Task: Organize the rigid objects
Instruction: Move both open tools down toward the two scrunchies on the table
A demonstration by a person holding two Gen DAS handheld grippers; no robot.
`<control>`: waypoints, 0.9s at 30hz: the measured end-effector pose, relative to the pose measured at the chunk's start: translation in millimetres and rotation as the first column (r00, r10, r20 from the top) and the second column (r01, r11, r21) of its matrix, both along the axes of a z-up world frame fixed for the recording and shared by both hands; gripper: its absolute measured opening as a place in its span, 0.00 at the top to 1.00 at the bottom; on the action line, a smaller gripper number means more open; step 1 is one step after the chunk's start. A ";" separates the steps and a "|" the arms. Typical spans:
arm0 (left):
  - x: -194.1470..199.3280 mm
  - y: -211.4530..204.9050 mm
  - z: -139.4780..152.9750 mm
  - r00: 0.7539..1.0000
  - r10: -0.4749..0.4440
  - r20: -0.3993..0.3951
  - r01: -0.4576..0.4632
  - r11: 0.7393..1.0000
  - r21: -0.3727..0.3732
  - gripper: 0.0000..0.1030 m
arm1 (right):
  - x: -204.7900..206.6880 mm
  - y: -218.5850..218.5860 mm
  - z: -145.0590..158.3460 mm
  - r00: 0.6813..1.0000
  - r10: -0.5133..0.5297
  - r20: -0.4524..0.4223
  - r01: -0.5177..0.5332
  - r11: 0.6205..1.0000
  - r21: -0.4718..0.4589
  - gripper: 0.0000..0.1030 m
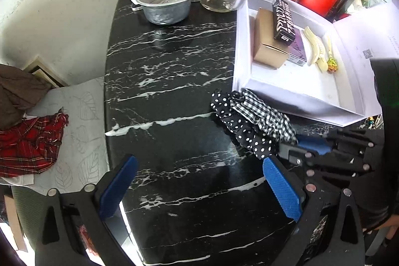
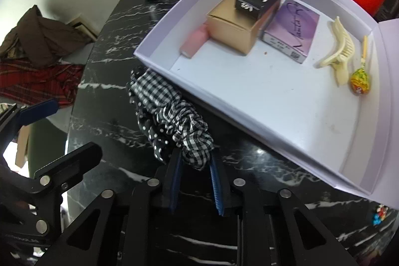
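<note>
Right wrist view shows the right gripper (image 2: pixel 194 166) with its jaws closed on the near end of the checked scrunchie (image 2: pixel 172 116), pinching a fold of cloth. It lies on the black marble counter (image 2: pixel 104 121), piled with a polka-dot scrunchie (image 2: pixel 155 141) just beside the near wall of the white box (image 2: pixel 159 61), toward the counter's right edge. Both are soft, light and floppy; a pinch on one gathered fold should hold, though the other may drag along. The rigid pieces already in the box, a tan carton (image 2: pixel 232 24) and a cream hair clip (image 2: pixel 341 51), would want a firm grip across their flat sides. The left gripper (image 1: pixel 199 186) stands with jaws wide, holding nothing.
</note>
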State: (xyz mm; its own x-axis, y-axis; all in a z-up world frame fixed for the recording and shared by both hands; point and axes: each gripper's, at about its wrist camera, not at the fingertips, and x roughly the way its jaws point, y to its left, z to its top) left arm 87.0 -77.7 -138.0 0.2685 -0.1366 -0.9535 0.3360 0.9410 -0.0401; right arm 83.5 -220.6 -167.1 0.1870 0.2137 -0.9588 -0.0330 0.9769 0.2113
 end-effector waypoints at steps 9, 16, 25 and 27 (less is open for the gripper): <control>2.5 17.3 -1.0 0.999 0.042 0.001 -0.042 0.999 0.007 0.00 | -6.4 23.6 -0.4 0.998 0.055 -0.020 -0.054 0.996 0.068 0.83; 3.9 15.6 -5.9 0.999 0.040 -0.006 -0.040 0.999 -0.005 0.00 | -16.8 25.5 9.3 0.999 0.048 -0.006 -0.047 0.998 0.038 0.83; 2.7 -19.1 -20.2 0.998 -0.058 -0.040 0.057 0.998 -0.029 0.00 | -29.3 6.4 11.9 1.000 -0.007 -0.016 0.006 0.999 -0.032 0.83; 4.1 -22.9 -23.6 0.998 -0.051 -0.048 0.050 0.998 -0.034 0.00 | -33.7 -2.3 11.5 0.999 -0.015 -0.029 0.014 0.999 -0.034 0.83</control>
